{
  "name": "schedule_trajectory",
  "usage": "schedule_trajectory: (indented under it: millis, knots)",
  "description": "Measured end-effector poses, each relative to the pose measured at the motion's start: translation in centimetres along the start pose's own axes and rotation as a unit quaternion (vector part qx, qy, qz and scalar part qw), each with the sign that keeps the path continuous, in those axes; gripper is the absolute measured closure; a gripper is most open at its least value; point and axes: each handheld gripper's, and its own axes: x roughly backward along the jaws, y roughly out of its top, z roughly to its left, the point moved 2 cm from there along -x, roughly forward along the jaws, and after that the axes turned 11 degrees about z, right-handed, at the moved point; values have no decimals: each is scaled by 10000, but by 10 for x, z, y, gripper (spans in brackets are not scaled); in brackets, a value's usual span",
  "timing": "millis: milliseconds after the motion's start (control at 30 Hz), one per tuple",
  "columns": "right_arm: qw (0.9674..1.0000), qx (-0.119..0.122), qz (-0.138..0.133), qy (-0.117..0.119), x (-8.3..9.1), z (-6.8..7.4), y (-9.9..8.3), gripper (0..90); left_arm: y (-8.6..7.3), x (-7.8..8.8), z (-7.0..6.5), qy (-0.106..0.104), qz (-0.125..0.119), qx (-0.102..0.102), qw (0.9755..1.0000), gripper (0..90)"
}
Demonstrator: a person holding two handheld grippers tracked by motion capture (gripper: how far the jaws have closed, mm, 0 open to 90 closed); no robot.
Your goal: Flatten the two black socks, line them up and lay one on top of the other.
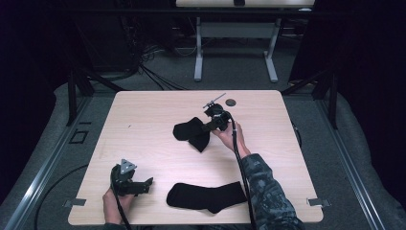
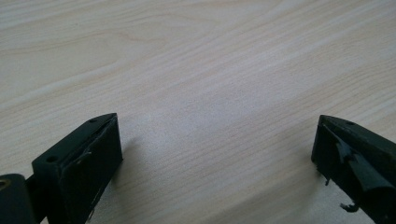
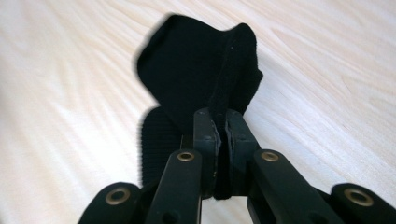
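In the high view, a pale wooden worktop (image 1: pixel 143 124) stood on a grey floor, with another desk's legs (image 1: pixel 198 48) beyond it at twelve o'clock. The right gripper (image 1: pixel 207 127) sat a little past the worktop's centre, toward one o'clock, held by the person's right hand (image 1: pixel 233 136), whose camouflage sleeve (image 1: pixel 268 191) came in from five o'clock. Its fingers pointed toward nine o'clock and were clenched on a crumpled black sock (image 1: pixel 191 133), which rested partly on the wood and was bunched at the grasped edge. A second black sock (image 1: pixel 208 196) lay flat and stretched out near the front edge at six o'clock, well apart from the first. The left gripper (image 1: pixel 149 182) was at about seven o'clock, in the person's left hand (image 1: pixel 115 203), its grey three-cornered plate (image 1: pixel 127 166) on top; its fingers pointed toward three o'clock, near the toe end of the flat sock but not touching it. A small dark round hole (image 1: pixel 231 102) showed in the worktop near the far edge.

In the left gripper view, the two black fingers (image 2: pixel 77 163) stood wide apart, released, with bare wood grain between them.

In the right gripper view, the fingers (image 3: pixel 205 140) were pressed together on a fold of the crumpled sock, whose dark fabric rose from the tips toward twelve o'clock and drooped down toward seven o'clock onto the wood.
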Motion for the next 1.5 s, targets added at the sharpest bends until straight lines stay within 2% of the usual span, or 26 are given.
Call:
schedule_trajectory:
  millis: [167,300,500,600,700,800,833,900,967,1033,1067,1133,1167,1200,1267,1400,1500]
  knots:
    - [9989,355,-293,17,25,19,-7,858,0,0,0,-2,-2,-1,10000,16]
    - [9976,470,-489,110,42,34,-15,858,0,0,0,-5,5,0,10000,16]
    - [9946,565,-729,480,65,53,-28,857,0,0,0,-5,-1,1,10000,16]
    - [9916,541,-899,758,75,60,-38,857,0,0,0,-4,-3,-3,10000,17]
    - [9881,505,-993,1060,76,63,-52,856,0,0,0,-4,-2,-3,10000,17]
    - [9891,306,-785,1206,60,55,-67,854,0,0,0,-4,-8,-3,10000,18]
    - [9907,231,-664,1163,51,49,-72,853,0,0,0,-4,-8,-5,10000,19]
    - [9960,77,-311,840,33,38,-82,848,0,0,0,-3,-11,-7,10000,20]
    - [9978,-54,-72,656,17,25,-90,835,0,0,0,-3,-10,-6,10000,20]
    - [9974,-160,116,698,6,14,-96,807,0,0,0,-3,-8,-6,10000,20]
    - [9979,-192,163,601,2,10,-98,776,0,0,0,1,-9,-7,10000,21]
    - [9989,-78,270,370,-4,6,-100,689,0,0,0,3,-8,-7,10000,20]
    - [9985,-186,271,444,-7,4,-101,632,0,0,0,-1,-3,-6,10000,20]
    - [9987,-166,299,370,-7,2,-102,591,0,0,0,-1,1,-11,10000,20]
    - [9990,-243,172,332,-5,2,-104,489,0,0,0,-5,-2,5,10000,19]
    - [9996,-168,-161,186,13,3,-107,318,0,0,0,-38,2,-50,10000,20]
    - [9995,-112,-238,145,24,10,-111,230,1,2,4,-216,39,-87,9997,30]
